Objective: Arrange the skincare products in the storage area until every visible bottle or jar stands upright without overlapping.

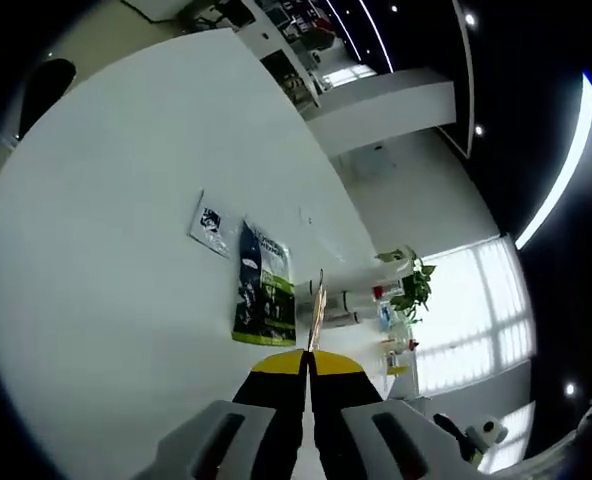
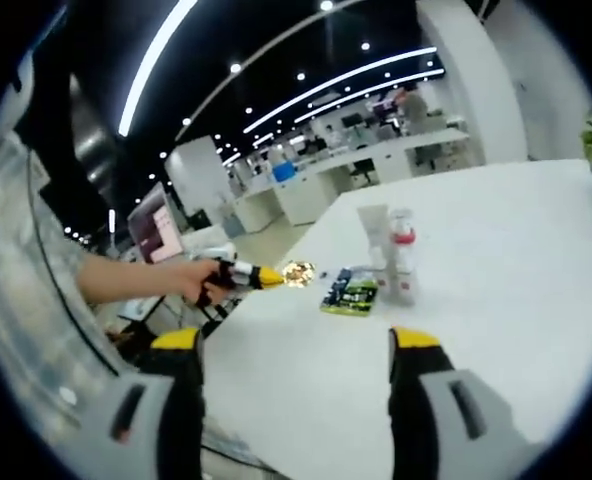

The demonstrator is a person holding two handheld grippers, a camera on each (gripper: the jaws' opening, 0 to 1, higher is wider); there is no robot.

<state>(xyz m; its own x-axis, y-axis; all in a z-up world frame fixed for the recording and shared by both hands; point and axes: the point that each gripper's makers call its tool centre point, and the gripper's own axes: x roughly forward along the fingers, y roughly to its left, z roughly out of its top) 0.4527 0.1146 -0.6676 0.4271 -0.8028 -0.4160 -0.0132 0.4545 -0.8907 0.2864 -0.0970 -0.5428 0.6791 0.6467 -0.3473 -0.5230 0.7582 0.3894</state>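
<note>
White tabletop (image 2: 496, 300) in a bright open-plan office carries the skincare: two clear tubes or bottles (image 2: 391, 250) standing together, one red-capped, beside one dark green flat packet (image 2: 350, 291). From the left gripper view those containers (image 1: 341, 300) appear lying sideways, which the camera's roll may explain, next to the green packet (image 1: 264, 290) and one white sachet (image 1: 214, 224). The left gripper (image 1: 311, 365) has its jaws pressed together on a thin coppery sliver I cannot identify; the right gripper (image 2: 296, 345) is spread wide, holding nothing. Approaching slowly and gripping each container mid-body should keep neighbours from toppling.
</note>
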